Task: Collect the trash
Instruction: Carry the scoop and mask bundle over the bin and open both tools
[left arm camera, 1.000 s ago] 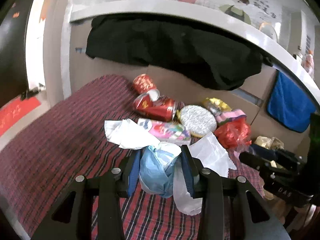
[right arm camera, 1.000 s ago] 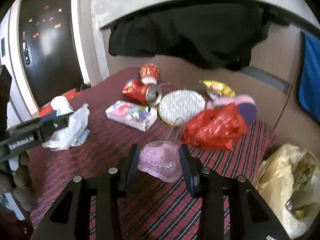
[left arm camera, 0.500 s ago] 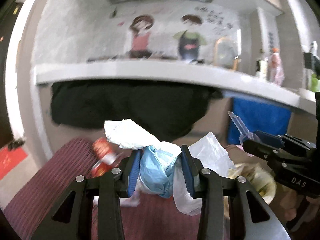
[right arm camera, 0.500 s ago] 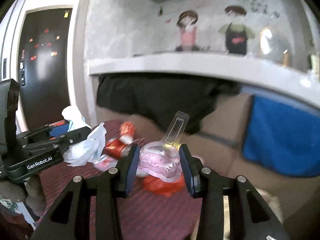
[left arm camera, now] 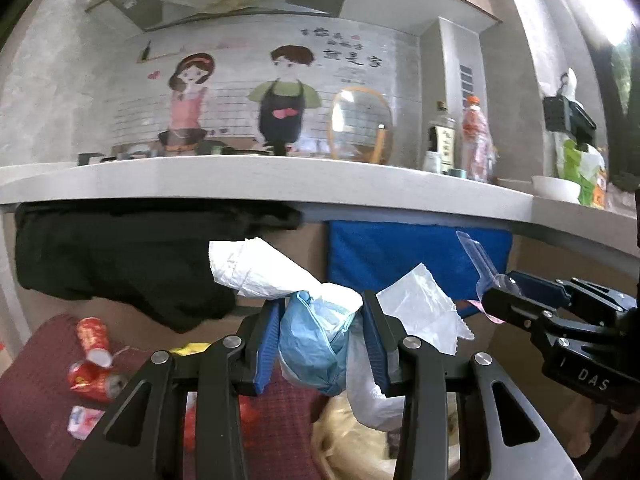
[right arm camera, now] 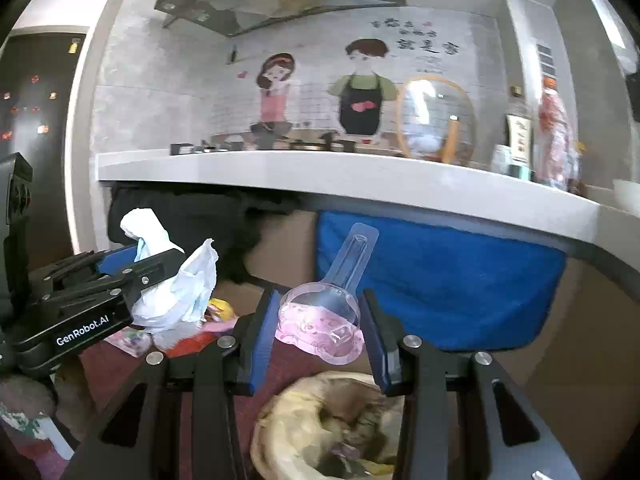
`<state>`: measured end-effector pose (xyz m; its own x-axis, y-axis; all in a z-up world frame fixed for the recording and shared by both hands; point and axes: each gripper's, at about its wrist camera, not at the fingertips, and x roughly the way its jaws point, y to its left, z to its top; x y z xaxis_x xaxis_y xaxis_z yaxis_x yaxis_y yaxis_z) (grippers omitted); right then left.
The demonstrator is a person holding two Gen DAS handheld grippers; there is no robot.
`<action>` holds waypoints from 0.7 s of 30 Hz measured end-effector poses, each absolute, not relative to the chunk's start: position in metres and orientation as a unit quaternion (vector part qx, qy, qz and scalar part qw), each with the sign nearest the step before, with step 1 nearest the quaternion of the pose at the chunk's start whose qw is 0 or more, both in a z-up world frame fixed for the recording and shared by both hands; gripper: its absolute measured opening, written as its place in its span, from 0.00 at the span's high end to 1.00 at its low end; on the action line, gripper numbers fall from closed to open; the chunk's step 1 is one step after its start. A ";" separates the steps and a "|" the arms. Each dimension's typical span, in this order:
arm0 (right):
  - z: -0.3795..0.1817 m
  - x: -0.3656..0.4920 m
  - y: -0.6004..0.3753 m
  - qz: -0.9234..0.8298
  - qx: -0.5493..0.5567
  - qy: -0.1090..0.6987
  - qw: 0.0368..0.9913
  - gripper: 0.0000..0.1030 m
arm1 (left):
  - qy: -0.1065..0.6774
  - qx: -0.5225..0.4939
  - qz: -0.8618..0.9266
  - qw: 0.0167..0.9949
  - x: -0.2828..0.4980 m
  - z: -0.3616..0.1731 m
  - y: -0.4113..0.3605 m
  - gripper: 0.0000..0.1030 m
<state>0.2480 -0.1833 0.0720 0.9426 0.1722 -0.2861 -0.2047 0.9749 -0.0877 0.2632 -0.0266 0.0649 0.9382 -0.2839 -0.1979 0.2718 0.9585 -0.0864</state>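
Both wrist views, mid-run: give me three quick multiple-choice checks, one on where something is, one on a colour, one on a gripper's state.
1. Where is the yellowish trash bag?
A. on the counter
B. below the grippers
C. hanging on the black door

2. What colour is the towel hanging under the counter?
A. blue
B. green
C. orange

3. What is the right gripper doing?
A. open and empty
B. clamping a red can
C. clamping a clear pink plastic package

Answers:
1 B: the trash bag lies open beneath the right gripper.
2 A: the towel is plain blue.
3 C: the plastic package sits pinched between its blue pads, while the left gripper clamps crumpled tissue and plastic.
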 end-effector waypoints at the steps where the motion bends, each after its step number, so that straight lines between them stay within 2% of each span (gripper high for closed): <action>1: 0.070 0.248 -0.190 0.091 -0.057 0.141 0.984 0.63 | 0.104 -0.027 -0.145 0.984 0.263 0.063 -0.034 0.62; 11: 0.042 0.253 -0.232 0.069 -0.026 0.155 0.985 0.63 | 0.130 -0.003 -0.173 0.976 0.276 0.031 -0.080 0.62; 21: 0.011 0.272 -0.244 0.073 0.002 0.187 0.980 0.63 | 0.172 -0.010 -0.142 0.975 0.294 -0.002 -0.088 0.62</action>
<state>0.2722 -0.2441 0.0110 0.9194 0.1431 -0.3663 -0.1419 0.9894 0.0303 0.2945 -0.0880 -0.0022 0.9004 -0.2805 -0.3325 0.2734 0.9594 -0.0689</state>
